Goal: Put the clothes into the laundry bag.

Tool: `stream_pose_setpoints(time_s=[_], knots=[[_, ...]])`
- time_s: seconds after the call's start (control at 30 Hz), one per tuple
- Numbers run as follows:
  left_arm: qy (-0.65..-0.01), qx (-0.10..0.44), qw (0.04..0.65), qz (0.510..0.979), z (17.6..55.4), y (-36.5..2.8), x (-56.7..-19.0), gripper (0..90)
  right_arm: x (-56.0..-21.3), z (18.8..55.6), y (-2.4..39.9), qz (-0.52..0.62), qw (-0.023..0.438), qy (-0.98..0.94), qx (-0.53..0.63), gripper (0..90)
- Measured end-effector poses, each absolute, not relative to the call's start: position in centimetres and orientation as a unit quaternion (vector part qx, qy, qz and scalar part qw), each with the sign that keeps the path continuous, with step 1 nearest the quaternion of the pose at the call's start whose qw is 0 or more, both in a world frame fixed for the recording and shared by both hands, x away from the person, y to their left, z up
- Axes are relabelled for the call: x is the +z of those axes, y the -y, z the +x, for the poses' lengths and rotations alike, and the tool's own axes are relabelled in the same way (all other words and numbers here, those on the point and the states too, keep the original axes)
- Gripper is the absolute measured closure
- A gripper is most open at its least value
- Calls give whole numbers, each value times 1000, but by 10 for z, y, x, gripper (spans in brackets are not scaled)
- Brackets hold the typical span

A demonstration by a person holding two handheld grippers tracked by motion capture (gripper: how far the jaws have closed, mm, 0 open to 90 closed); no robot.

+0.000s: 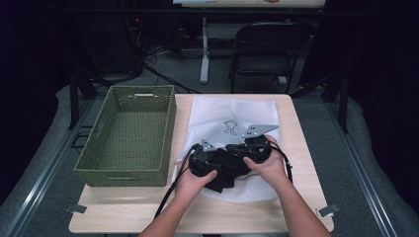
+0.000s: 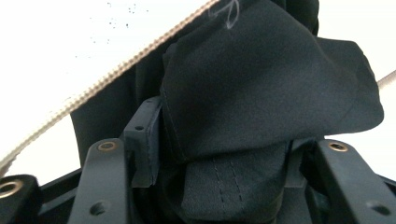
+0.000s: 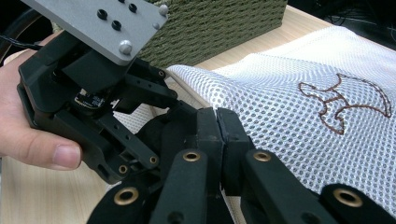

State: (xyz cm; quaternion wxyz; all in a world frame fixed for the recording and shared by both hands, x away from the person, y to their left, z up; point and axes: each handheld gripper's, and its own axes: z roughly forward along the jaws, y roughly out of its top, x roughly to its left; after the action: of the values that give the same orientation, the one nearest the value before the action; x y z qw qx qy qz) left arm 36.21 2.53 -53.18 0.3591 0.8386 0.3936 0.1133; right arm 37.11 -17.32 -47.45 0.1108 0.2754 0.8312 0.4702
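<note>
Wooden table [image 1: 148,210] in a dark room; one green woven basket [image 1: 129,136] at left, one white mesh bag [image 1: 232,116] beside it (brown embroidery on top). One black cloth [image 2: 261,98] lies on the bag's near part. Left hand-held gripper [image 1: 210,160]: jaws parted, cloth draped between them. Right hand-held gripper [image 3: 218,135]: jaws closed together at the cloth.

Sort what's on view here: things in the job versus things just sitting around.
In the job:
- black cloth
- white mesh bag
- left gripper, cloth between its jaws
- right gripper, jaws shut

Maybe next: green basket

Lying about:
- folding chair
- floor cables
</note>
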Motion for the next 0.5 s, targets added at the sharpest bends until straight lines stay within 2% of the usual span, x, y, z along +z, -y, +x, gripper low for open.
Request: stream_pose_setpoints(time_s=[0.07,0.33,0.5], knots=[[-399,104,355,839,361,-26,-532,437,-475,371,173,274,113,-832,470,894],[-404,91,371,831,354,-32,-525,296,-475,371,173,275,112,-831,470,894],[-400,85,374,832,348,-41,-520,281,-475,371,173,274,113,-831,470,894]])
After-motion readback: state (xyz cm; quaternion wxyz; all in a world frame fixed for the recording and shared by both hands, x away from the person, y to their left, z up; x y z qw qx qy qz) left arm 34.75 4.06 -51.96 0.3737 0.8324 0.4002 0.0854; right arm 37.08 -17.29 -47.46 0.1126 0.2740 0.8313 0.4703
